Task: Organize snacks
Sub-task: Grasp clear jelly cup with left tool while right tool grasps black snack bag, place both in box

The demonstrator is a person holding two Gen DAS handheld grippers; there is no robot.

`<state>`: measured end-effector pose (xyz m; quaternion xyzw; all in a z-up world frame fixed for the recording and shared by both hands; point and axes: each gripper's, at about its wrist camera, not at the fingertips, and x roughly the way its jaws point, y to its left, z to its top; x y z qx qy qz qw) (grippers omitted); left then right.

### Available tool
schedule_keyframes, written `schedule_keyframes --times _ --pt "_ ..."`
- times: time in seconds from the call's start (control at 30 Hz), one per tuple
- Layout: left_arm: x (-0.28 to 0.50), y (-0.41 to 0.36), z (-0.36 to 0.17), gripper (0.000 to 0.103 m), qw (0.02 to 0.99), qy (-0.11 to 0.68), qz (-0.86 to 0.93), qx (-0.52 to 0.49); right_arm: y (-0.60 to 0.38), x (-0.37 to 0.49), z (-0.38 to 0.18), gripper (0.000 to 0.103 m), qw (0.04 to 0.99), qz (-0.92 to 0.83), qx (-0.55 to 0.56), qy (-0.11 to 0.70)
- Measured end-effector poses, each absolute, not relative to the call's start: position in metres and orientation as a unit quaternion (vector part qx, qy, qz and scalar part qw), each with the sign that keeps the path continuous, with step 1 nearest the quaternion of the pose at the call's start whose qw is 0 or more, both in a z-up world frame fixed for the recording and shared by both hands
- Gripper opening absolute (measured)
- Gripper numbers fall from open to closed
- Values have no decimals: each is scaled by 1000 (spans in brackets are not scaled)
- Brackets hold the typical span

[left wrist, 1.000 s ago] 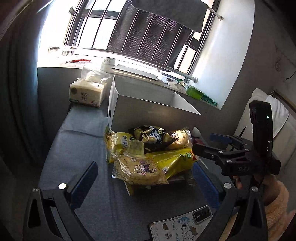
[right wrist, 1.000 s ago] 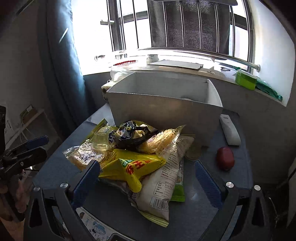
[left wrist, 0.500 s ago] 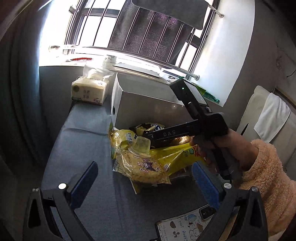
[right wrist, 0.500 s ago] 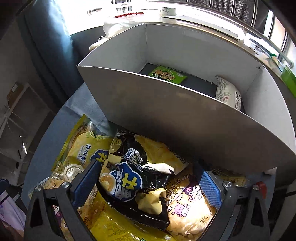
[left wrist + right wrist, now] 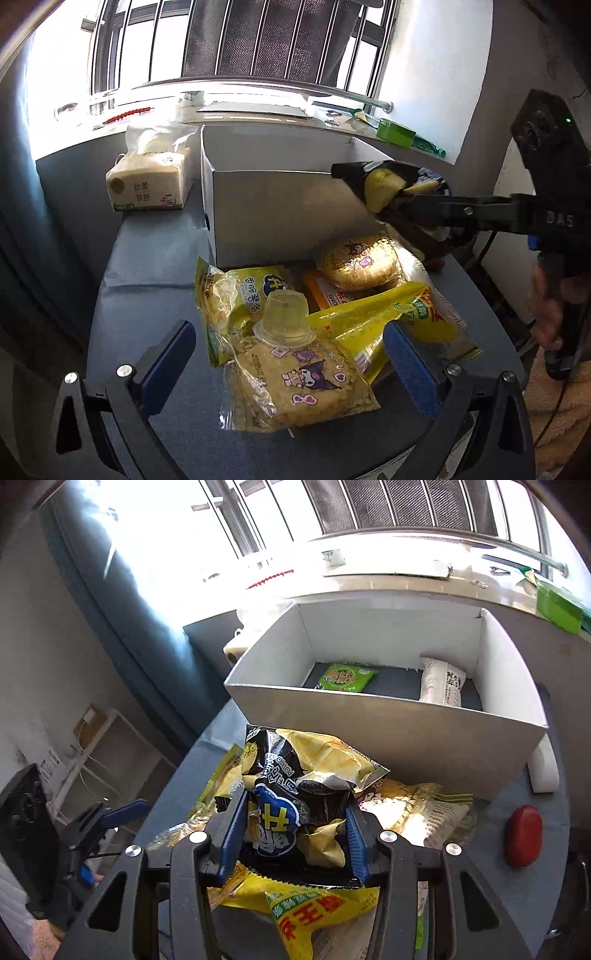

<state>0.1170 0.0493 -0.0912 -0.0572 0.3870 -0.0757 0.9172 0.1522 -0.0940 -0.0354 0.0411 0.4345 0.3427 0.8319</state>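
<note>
A pile of snack packs lies on the grey table in front of a white open box (image 5: 280, 218). My right gripper (image 5: 295, 812) has its jaws closing, and the pads press on a black and yellow chip bag (image 5: 295, 775). In the left wrist view that bag (image 5: 384, 184) hangs above the pile by the box's near corner. My left gripper (image 5: 288, 363) is open low over the pile. A clear jelly cup (image 5: 286, 317) and a pack with cartoon prints (image 5: 306, 384) lie between its fingers, untouched. A green packet (image 5: 345, 677) and a white packet (image 5: 443, 683) lie in the box.
A tissue pack (image 5: 147, 184) stands left of the box. On the table to the right lie a red oval object (image 5: 522, 834) and a white remote (image 5: 545, 771). A yellow bag (image 5: 388, 317) and a round golden pack (image 5: 360, 262) are in the pile. The window sill runs behind.
My right gripper dropped onto the pile, closed on the black and yellow bag and raised it toward the box. My left gripper moved closer to the pile, still open.
</note>
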Motion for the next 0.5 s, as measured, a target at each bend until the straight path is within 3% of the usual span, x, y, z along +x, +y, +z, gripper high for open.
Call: schedule_keyframes --times 0.1,0.13,0.23,0.5 --pt "146 42 -105 100 903 423 -74 -27 -117 131 -17 52 845 342 69 405" --pt "154 41 -111 95 897 436 -74 -21 -124 125 -12 52 847 343 76 398" --pt "167 44 -127 46 885 460 -68 -27 -139 108 -3 52 853 347 96 378" --pt "136 58 -101 46 912 397 -80 -64 -161 96 -14 52 857 332 124 374"
